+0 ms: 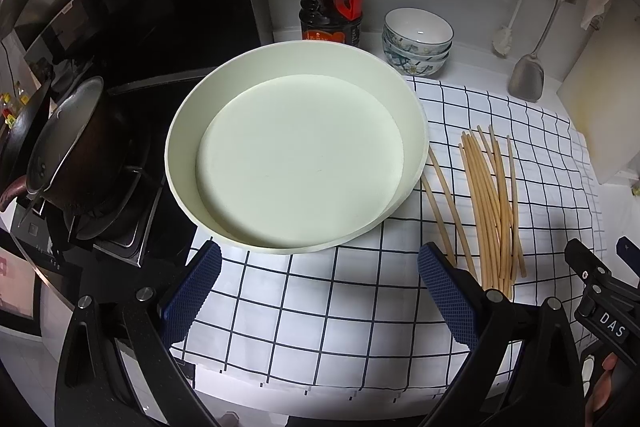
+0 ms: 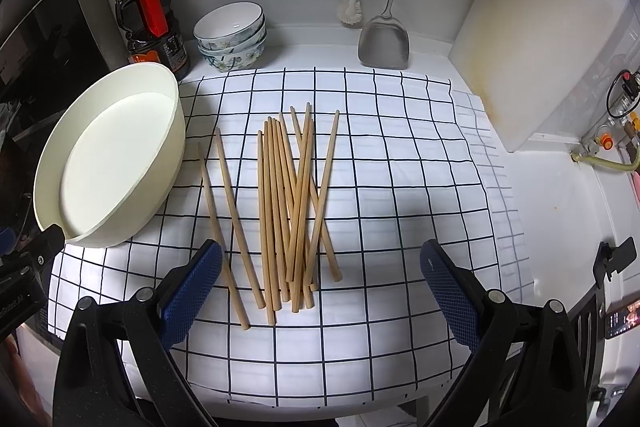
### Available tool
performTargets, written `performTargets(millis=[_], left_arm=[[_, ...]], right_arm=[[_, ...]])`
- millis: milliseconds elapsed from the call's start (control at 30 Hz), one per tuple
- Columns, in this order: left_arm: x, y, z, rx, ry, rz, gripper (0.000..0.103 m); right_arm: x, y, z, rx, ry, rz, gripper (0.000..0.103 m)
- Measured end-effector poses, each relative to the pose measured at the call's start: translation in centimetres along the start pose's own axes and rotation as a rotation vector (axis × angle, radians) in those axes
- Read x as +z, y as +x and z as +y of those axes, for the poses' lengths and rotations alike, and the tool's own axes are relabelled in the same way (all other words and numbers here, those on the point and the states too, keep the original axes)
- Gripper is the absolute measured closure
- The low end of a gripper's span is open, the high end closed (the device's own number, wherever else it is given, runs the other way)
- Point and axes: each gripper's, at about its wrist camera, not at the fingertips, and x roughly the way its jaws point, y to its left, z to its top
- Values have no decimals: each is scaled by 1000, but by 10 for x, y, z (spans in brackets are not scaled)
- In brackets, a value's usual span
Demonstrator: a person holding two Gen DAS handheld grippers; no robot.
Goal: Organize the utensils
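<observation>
Several wooden chopsticks (image 2: 288,211) lie in a loose pile on a white checked cloth (image 2: 392,187), with two more lying apart to their left. A round cream basin (image 1: 296,155) stands empty on the cloth's left side; it also shows as the basin (image 2: 108,155) in the right wrist view. My left gripper (image 1: 320,287) is open just in front of the basin, nothing between its fingers. My right gripper (image 2: 320,287) is open, hovering over the near ends of the chopsticks. The chopsticks (image 1: 488,203) lie right of the basin in the left wrist view.
A dark sauce bottle (image 2: 150,23) and stacked patterned bowls (image 2: 232,35) stand at the back. A metal spatula (image 2: 384,39) and a brush (image 2: 352,7) hang on the wall. A white cutting board (image 2: 536,39) leans at right. A pot (image 1: 68,147) sits on the stove at left.
</observation>
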Motion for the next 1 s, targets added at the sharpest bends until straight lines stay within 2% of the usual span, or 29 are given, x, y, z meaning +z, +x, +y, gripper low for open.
performTargets(millis=[400, 700, 867, 1000], left_arm=[[-7, 10, -2, -43, 46, 17, 6], [-23, 35, -32, -151, 123, 37, 6], [-30, 52, -53, -178, 93, 38, 6], [-35, 63, -69, -158, 33, 16, 6]], right_arm=[[-12, 5, 0, 13, 23, 13, 8], [-33, 25, -25, 39, 54, 33, 9], [-35, 49, -44, 94, 47, 47, 9], [-30, 76, -56, 124, -2, 29, 9]])
